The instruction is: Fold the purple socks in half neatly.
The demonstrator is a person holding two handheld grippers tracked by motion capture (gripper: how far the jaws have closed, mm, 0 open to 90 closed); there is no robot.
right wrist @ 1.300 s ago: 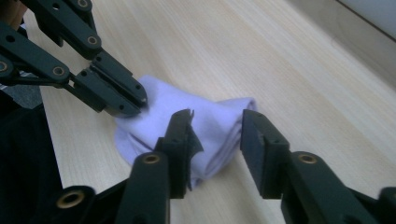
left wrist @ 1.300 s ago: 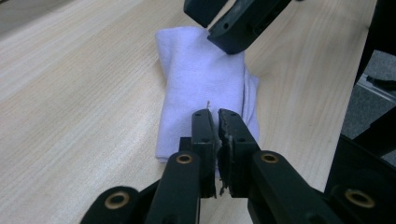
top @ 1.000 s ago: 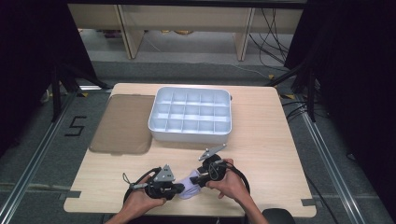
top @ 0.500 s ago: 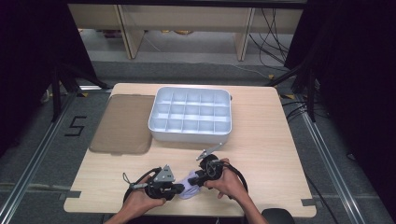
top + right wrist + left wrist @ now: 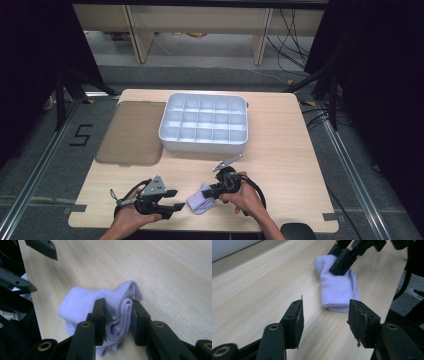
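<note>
A folded lilac sock (image 5: 200, 204) lies on the wooden table near its front edge. My right gripper (image 5: 214, 191) is shut on one end of the sock (image 5: 105, 307), the folded cloth pinched between its two black jaws. My left gripper (image 5: 172, 200) stands open just left of the sock, jaws apart with nothing between them. In the left gripper view the sock (image 5: 338, 288) lies a short way beyond the open jaws, with the right gripper's fingers (image 5: 342, 261) clamped on its far end.
A white compartment tray (image 5: 205, 142) sits at the table's middle back. A brown translucent lid (image 5: 131, 132) lies flat to its left. The table's front edge runs close under both hands. Cables trail from each gripper.
The right gripper has shifted slightly toward the front of the table with the sock in it. The left gripper has stayed put.
</note>
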